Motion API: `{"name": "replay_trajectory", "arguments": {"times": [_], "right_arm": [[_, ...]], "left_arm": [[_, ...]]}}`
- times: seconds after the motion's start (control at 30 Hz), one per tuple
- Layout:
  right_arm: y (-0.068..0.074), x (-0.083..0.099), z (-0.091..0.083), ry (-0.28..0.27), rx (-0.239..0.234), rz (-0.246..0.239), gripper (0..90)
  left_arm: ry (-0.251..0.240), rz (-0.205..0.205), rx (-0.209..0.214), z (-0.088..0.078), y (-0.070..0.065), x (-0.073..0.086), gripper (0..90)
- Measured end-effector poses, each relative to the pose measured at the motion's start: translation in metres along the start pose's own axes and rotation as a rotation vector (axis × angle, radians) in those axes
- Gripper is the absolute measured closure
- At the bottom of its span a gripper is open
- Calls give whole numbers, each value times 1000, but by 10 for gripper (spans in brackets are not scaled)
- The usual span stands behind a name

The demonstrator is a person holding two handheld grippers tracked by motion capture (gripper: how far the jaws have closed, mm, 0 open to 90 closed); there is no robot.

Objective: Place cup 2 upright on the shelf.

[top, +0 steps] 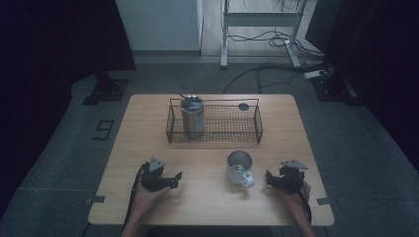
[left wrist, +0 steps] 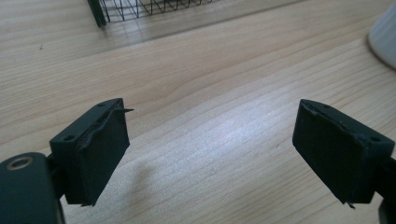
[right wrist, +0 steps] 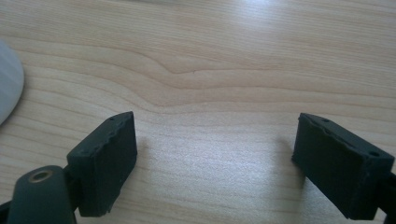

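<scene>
- Nearest the high camera, the person's forearms come in from the near edge of the wooden table [top: 148,123], a gripper in each hand.
- The left gripper [top: 170,181] rests low over the near left part of the table; its jaws stand wide apart with bare wood between them, holding nothing, as the left gripper view shows [left wrist: 212,154].
- The right gripper [top: 269,178] sits near the right edge, pointing toward the mug; in the right gripper view [right wrist: 215,163] its jaws are also spread well apart over bare wood, gripping nothing.
- The metal mug [top: 239,167] stands upright on the table between the two grippers, nearer the right one, its handle turned toward the near edge. It is touched by neither gripper.
- A pale curved edge of the mug shows at the side of each gripper view [left wrist: 385,39] [right wrist: 7,91].
- Behind the mug, a wire basket [top: 247,129] sits across the far half of the table.
- A steel tumbler [top: 192,117] with a lid stands upright in the basket's left end.
</scene>
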State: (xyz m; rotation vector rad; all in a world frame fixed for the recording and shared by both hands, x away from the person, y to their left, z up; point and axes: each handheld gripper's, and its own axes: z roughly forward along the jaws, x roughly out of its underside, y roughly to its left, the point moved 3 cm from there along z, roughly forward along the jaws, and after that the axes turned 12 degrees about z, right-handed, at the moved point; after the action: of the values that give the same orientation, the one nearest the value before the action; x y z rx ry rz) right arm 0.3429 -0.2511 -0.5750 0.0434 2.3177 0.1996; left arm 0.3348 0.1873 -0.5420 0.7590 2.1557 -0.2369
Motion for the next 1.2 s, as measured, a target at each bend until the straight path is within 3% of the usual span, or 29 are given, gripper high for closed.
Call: {"name": "replay_trajectory", "arguments": {"times": [0.2, 0.43, 0.6, 0.87, 1.2], "right_arm": [[0, 2, -3, -19, 18, -20, 133], [2, -9, -25, -77, -49, 67, 136], [7, -15, -36, -102, -75, 84, 135], [25, -30, -58, -151, -133, 116, 137], [57, -47, -78, -196, -181, 73, 132]], "left_arm": [[-5, 0, 7, -1, 0, -1, 108], [-4, 7, 6, -1, -2, 0, 108], [5, 29, 21, 2, -7, 0, 109], [0, 32, 42, 4, -11, -2, 109], [-25, 20, 55, -1, -10, -5, 113]]}}
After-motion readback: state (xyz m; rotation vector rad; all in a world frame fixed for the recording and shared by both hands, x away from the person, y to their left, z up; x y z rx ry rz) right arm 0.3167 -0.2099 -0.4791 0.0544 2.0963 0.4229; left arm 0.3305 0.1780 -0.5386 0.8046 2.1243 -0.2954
